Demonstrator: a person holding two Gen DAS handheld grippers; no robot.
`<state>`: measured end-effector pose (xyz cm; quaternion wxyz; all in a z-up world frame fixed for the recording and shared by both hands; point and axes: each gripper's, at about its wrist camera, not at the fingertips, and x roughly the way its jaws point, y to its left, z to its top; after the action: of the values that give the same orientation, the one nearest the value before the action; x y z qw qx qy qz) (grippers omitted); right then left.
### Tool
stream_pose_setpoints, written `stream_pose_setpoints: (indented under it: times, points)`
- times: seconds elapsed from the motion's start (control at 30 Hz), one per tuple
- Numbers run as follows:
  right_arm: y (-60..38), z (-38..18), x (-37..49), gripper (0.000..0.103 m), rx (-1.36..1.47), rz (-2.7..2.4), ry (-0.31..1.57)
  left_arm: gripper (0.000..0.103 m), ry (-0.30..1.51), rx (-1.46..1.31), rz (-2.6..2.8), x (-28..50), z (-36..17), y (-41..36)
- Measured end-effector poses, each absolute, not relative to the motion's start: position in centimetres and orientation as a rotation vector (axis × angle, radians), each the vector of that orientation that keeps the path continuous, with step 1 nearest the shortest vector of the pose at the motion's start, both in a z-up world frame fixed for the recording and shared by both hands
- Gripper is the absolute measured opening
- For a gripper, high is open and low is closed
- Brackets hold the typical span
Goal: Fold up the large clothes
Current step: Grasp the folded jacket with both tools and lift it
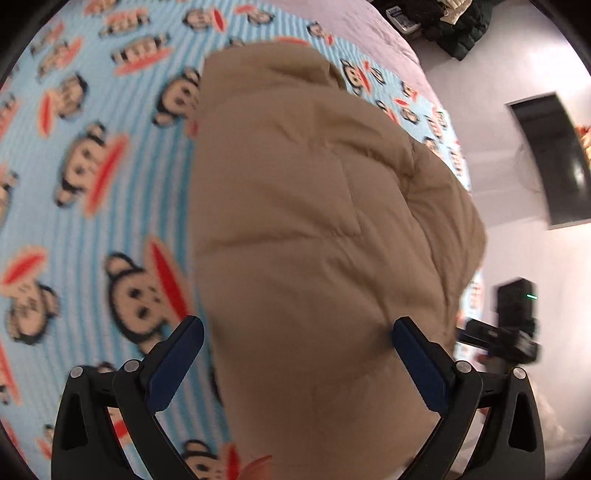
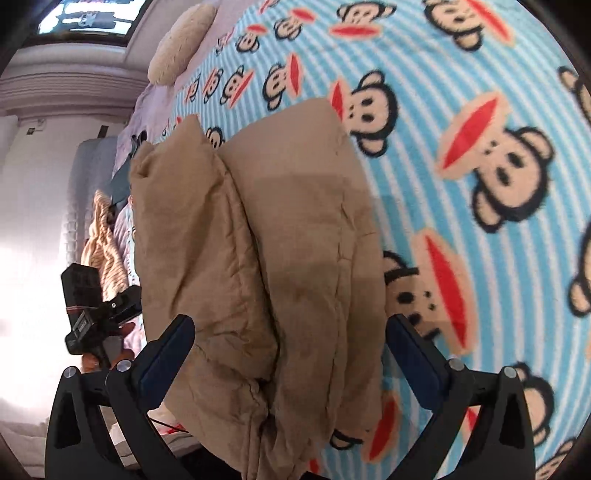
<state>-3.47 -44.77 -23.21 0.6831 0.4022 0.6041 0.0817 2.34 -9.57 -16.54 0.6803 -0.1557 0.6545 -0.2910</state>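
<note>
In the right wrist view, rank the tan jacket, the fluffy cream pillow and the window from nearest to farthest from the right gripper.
1. Tan jacket: folded on the monkey blanket, lying between the open fingers of the right gripper.
2. Fluffy cream pillow: upper left, at the bed's far end.
3. Window: top left corner, beyond the pillow.

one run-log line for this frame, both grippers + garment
left gripper: open, jaws astride tan padded jacket, no grip | right gripper: open, same | jacket: folded bundle on monkey-print blanket

Bare blanket [image 2: 461, 92] beside the puffy coat [image 2: 295, 221] lies open for passing
</note>
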Motion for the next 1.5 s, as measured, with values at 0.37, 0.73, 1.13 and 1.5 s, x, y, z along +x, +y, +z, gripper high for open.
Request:
stream_pose_setpoints:
  times: [0.37,0.73,1.13,1.5]
  points:
    - [-43.5,-27.7,1.7,0.103,0.975,0.304,1.403,0.102,1.557,-0.485,-0.792,3.4,-21.2,-10.0]
    - [-41.7,-30.0,4.5,0.1,1.076,0.281,1.422,0.103,1.587,-0.571,-0.789,3.2,-22.9,-13.7]
    - [-41.1,-27.0,4.4,0.049,1.078,0.333,1.335,0.098,1.477,-0.393,-0.8,1.3,-17.1,-18.2]
    - [-36.2,-21.3,8.8,0.046,1.009,0.396,1.235,0.096,1.341,-0.472,-0.805,4.5,-12.0,-14.4]
